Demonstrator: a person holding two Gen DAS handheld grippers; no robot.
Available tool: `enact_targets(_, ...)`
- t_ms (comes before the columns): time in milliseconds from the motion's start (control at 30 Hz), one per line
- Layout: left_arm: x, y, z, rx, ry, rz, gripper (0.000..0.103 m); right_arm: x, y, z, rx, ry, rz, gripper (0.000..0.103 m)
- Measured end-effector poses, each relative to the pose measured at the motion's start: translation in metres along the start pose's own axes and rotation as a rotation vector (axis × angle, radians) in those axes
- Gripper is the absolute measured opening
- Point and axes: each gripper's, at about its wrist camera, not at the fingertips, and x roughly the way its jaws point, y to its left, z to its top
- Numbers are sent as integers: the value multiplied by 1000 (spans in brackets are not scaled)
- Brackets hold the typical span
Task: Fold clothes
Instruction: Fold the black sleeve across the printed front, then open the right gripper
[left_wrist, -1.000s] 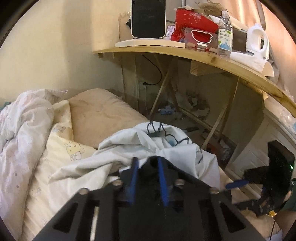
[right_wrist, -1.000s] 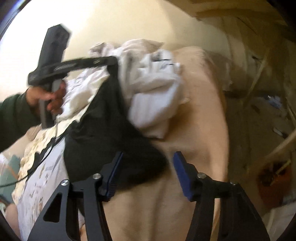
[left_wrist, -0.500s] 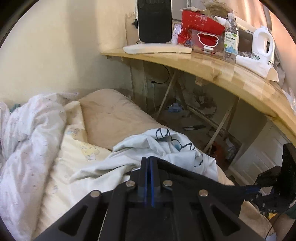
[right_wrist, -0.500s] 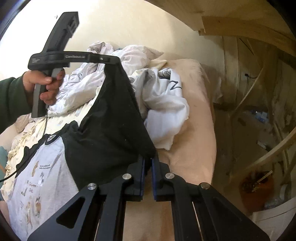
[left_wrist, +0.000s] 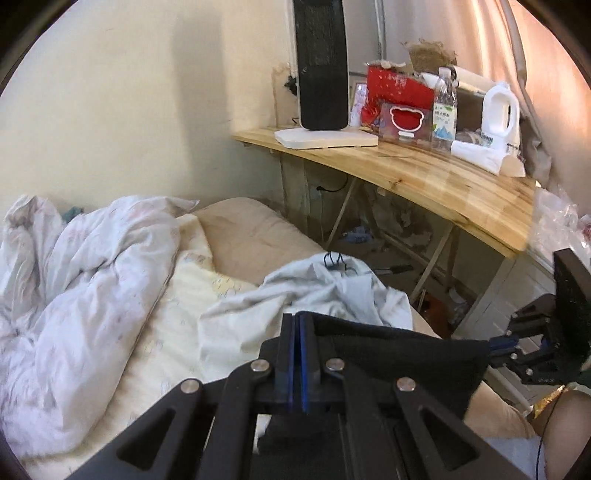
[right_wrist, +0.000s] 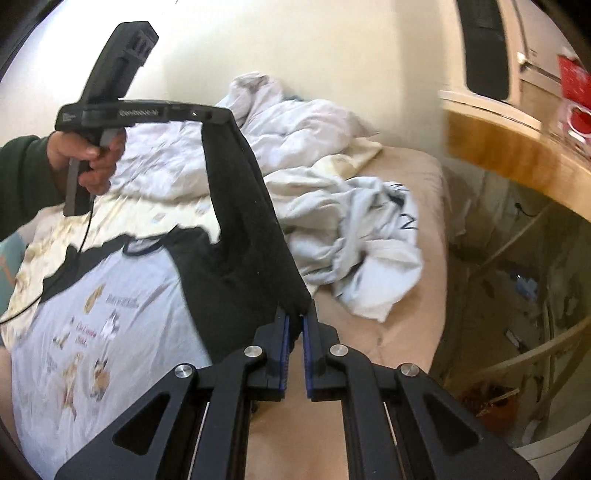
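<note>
Your left gripper (left_wrist: 296, 321) is pinched down on the black sleeve (left_wrist: 402, 350) of the raglan T-shirt (right_wrist: 110, 295), its blue pads pressed together with the cloth's edge caught between them. Your right gripper (right_wrist: 294, 325) is clamped on the other corner of that same sleeve, the pads nearly meeting with only a thin fold of black fabric in the gap. The sleeve hangs stretched between the two tools as a taut black panel, lifted off the bed, while the shirt's pale grey body with its printed cat figures and dark neckband lies flat on the bedding below and to the left in the right wrist view. There your left hand (right_wrist: 90, 162), in a dark green cuff, grips the handle of the left tool, with a thin cable trailing down from it. Just beyond the sleeve lies a crumpled white garment (right_wrist: 354, 236) with black markings, resting on the tan mattress (right_wrist: 406, 332). Further back a rumpled white duvet (left_wrist: 85, 295) is heaped against the cream wall, over a pale yellow printed sheet (left_wrist: 184, 314). To the right stands a wooden table (left_wrist: 443, 181) carrying a black tower heater (left_wrist: 323, 66), a red box (left_wrist: 399, 92), a water bottle (left_wrist: 444, 110) and a white detergent jug (left_wrist: 500, 114).
</note>
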Motion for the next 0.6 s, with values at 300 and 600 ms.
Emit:
enact_targets(300, -93, -17, -128, -66, 31, -7, 2, -1, 85, -45, -161, 145, 153, 6)
enact_targets(600, -80, -6, -260, -279, 131, 87, 2, 30, 157, -99, -276, 287, 196, 6)
